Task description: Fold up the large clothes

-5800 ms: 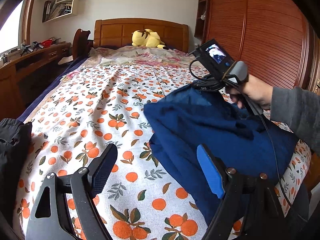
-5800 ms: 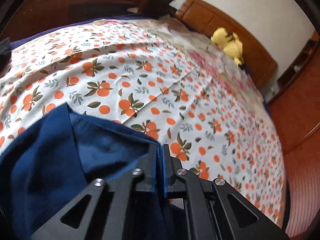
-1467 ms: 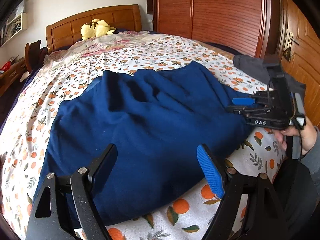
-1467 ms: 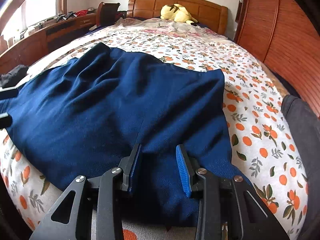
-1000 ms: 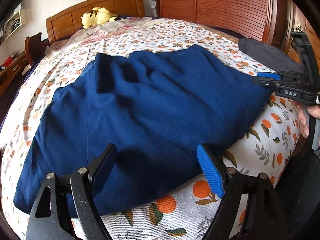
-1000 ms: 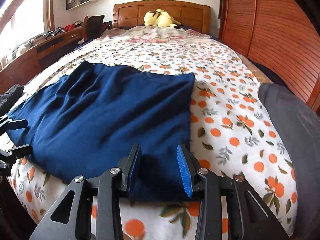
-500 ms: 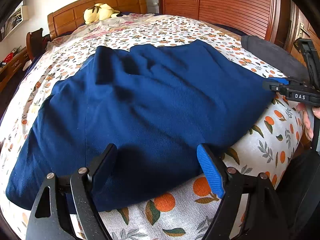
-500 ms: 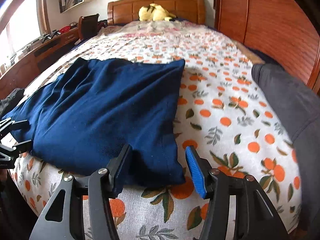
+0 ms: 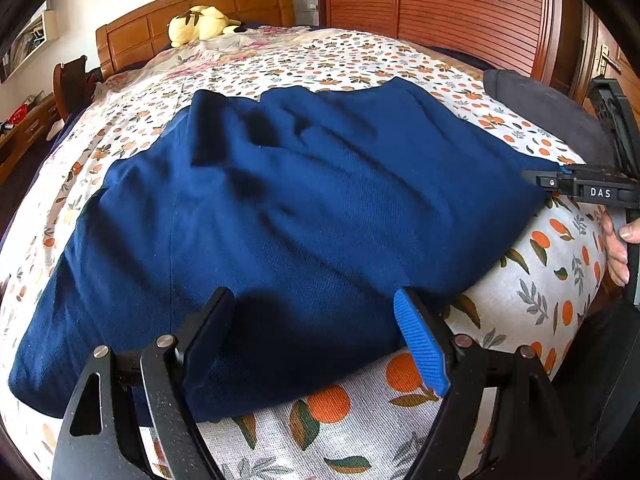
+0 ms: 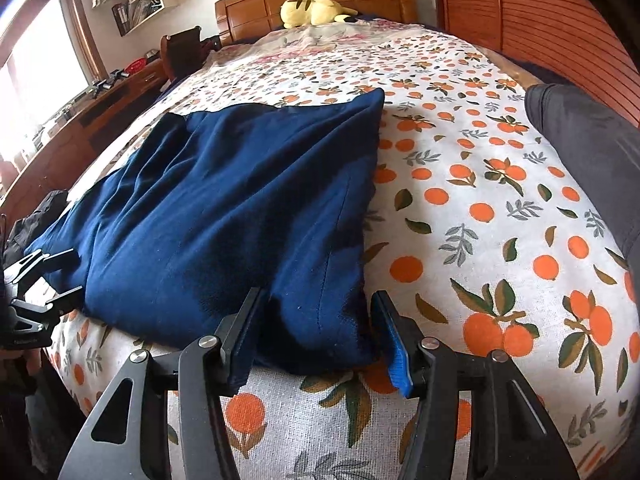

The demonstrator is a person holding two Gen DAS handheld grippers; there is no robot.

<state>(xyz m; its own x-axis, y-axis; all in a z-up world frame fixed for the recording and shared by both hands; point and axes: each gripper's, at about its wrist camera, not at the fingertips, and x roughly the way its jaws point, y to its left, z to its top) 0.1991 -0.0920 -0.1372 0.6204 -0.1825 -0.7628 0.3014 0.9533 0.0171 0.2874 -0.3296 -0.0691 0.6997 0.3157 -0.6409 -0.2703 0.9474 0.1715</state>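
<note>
1. Garment [image 9: 280, 208], a large dark blue one, is lying spread on the orange-print bedsheet [image 10: 500, 240], with its near hem reaching toward the bed edge at 6 o'clock in both views.
2. Left gripper [image 9: 316, 332] is standing wide open over the near hem, holding nothing; if it is closing from this height, I think it is pinching only the top layer, or also the sheet.
3. Right gripper [image 10: 320, 332] is also open, its fingers straddling the near right corner of the cloth; a shallow bite is risking a slip when lifting.
4. Wrinkles toward 12 o'clock are probably getting trapped inside any fold made now.
5. Grey clothing [image 10: 592, 152] is lying at 2 o'clock, apart from the garment; a wide swing is perhaps dragging it.
6. Yellow plush toy [image 10: 312, 8] is resting far at 12 o'clock, out of danger.
</note>
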